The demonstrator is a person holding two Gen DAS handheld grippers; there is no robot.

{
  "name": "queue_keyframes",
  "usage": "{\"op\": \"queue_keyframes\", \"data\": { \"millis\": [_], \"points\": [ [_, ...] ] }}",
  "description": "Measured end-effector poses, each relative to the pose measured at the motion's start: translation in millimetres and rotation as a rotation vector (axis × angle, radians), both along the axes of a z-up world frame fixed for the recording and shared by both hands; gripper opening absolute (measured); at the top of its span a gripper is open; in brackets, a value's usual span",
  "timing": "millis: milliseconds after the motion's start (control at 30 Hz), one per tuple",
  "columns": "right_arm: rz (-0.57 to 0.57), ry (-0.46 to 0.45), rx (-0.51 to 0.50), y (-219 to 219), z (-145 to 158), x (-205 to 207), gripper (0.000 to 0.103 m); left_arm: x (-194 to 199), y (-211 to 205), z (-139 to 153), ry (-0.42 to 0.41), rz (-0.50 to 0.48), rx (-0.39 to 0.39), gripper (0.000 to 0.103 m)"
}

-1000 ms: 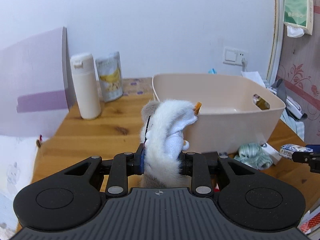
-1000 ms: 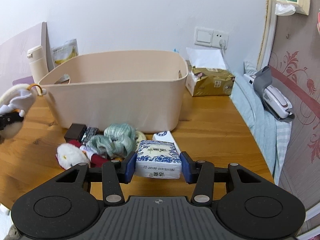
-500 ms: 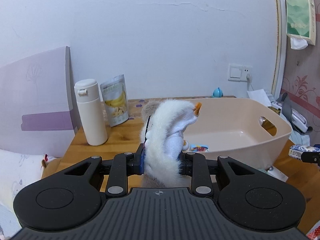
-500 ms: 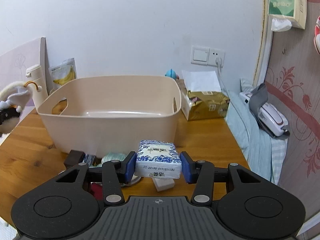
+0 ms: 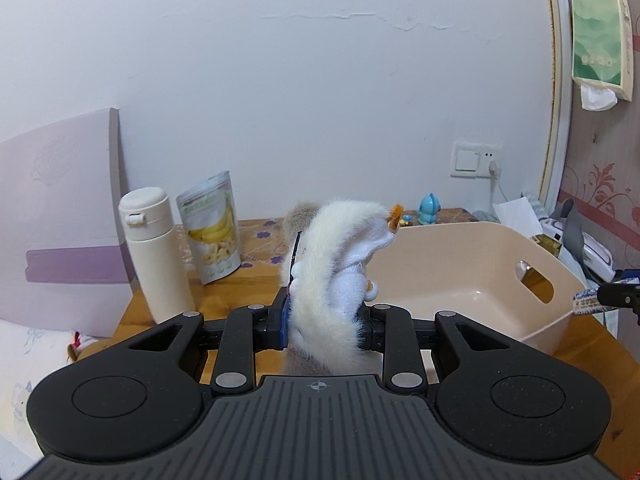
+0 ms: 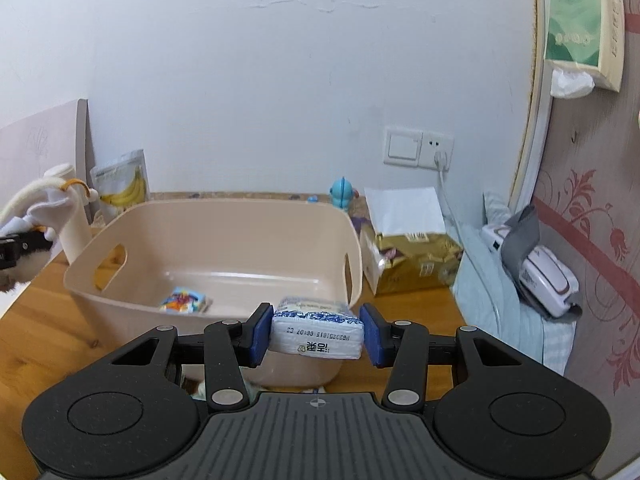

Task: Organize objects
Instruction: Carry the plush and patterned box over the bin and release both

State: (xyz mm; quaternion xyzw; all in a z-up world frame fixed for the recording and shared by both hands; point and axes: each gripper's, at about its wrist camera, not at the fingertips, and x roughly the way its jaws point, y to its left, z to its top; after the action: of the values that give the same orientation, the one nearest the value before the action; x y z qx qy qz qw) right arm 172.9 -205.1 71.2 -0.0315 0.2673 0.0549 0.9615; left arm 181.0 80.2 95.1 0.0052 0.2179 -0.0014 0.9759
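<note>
Right gripper (image 6: 317,334) clamps tissue pack (image 6: 317,333) above tub (image 6: 216,236) rim; left gripper (image 5: 326,316) clamps plush toy (image 5: 336,268) beside tub. Advise releasing over tub interior.

The beige basket (image 6: 224,240) stands open-topped on the worktop (image 6: 44,320), only a small colourful packet (image 6: 184,300) on its floor. A white bottle (image 5: 154,252) and banana-chip pouch (image 5: 212,228) crowd its left side; a gold tissue box (image 6: 416,268) flanks the right.

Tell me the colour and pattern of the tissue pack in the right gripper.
The tissue pack is white with a blue floral print, clearest in the right wrist view.
</note>
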Motion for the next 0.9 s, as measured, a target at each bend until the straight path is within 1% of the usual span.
{"op": "queue_keyframes", "data": {
  "millis": [133,467,667,900],
  "points": [
    [-0.004,-0.005,0.002,1,2,13,0.045,16,-7,-3,0.013,-0.017,-0.012,0.027],
    [0.004,-0.008,0.011,5,12,42,0.045,46,-23,-3,0.019,-0.067,-0.014,0.027],
    [0.024,-0.006,0.008,12,17,54,0.045,58,-26,-11,0.049,-0.087,-0.021,0.027],
    [0.058,0.008,0.003,27,17,80,0.044,68,-29,-22,0.094,-0.106,-0.018,0.027]
  ]
}}
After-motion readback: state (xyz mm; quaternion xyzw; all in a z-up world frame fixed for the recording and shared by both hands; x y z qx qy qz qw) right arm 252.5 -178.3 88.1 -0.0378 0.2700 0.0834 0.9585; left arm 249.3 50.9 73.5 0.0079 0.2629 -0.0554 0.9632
